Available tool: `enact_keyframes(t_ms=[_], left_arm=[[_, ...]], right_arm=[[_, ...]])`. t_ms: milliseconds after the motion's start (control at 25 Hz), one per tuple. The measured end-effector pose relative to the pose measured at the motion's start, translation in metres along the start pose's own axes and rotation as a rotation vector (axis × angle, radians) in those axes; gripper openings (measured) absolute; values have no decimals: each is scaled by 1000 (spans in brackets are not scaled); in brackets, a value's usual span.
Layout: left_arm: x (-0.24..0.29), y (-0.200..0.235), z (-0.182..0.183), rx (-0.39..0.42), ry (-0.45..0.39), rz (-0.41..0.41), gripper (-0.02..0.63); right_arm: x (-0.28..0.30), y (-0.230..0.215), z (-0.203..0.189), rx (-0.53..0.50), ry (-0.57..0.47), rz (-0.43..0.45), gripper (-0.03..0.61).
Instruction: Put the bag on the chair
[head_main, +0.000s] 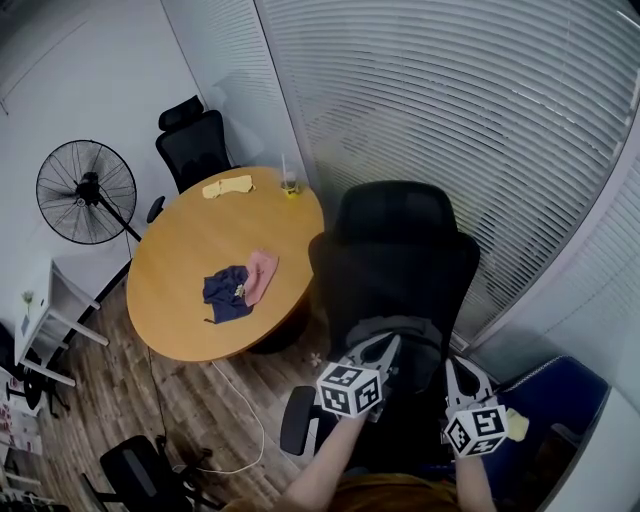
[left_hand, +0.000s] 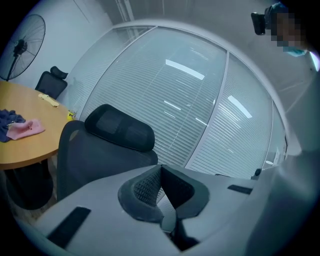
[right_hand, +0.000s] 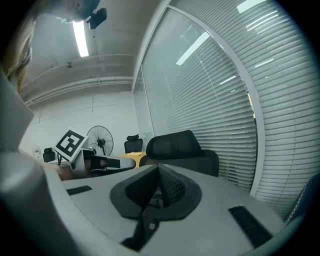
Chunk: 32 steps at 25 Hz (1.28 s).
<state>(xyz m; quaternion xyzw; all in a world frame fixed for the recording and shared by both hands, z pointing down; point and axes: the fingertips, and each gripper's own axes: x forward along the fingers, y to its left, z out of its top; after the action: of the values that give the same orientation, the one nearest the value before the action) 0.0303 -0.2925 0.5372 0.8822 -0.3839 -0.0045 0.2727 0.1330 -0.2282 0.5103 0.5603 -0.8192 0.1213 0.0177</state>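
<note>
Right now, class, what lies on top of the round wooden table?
On the table: a blue cloth touching a pink cloth, with a yellow cloth and a small cup near the far edge. Anything under the cloths is covered.

Two forearms (head_main: 322, 468) rise from 6 o'clock in the head view. The left gripper (head_main: 383, 347) and right gripper (head_main: 463, 372) sit side by side, pointing toward 12 o'clock, each with its fingers (left_hand: 142, 187) pressed together and empty.
</note>
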Motion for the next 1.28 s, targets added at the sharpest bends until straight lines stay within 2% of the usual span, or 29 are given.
enact_keyframes(t_ms=[320,640,1280], left_arm=[[-2,-1,-4,44,24,13,23],[-9,5,-5,10,14,14,23],[-7,5,-11,6,25,16,23]], right_arm=[[-2,1,0,13,-1,-8,12],[-1,8,-8,11,20,4,12],[-1,5,-12,-2,38,1,12]])
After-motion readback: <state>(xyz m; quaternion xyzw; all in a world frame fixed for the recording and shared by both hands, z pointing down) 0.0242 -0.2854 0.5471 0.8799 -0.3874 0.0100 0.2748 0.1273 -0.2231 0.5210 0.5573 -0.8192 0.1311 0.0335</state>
